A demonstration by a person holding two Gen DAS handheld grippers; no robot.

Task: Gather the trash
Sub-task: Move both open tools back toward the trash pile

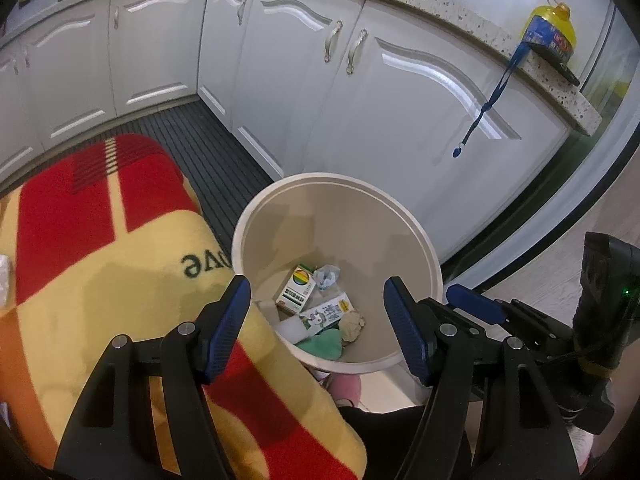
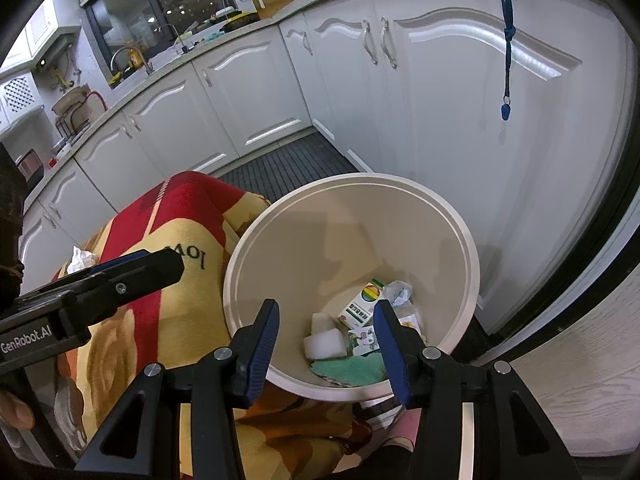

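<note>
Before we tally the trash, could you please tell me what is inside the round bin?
The bin holds a small rainbow-printed box, crumpled paper, a white foam block, a green cloth and a printed carton. Anything beneath these is covered.

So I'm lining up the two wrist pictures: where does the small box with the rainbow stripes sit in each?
Left wrist: rainbow box at the bin's bottom, centre of picture.
Right wrist: rainbow box right of centre, beside the right finger.
Shared landmark: the bin's white rim.
</note>
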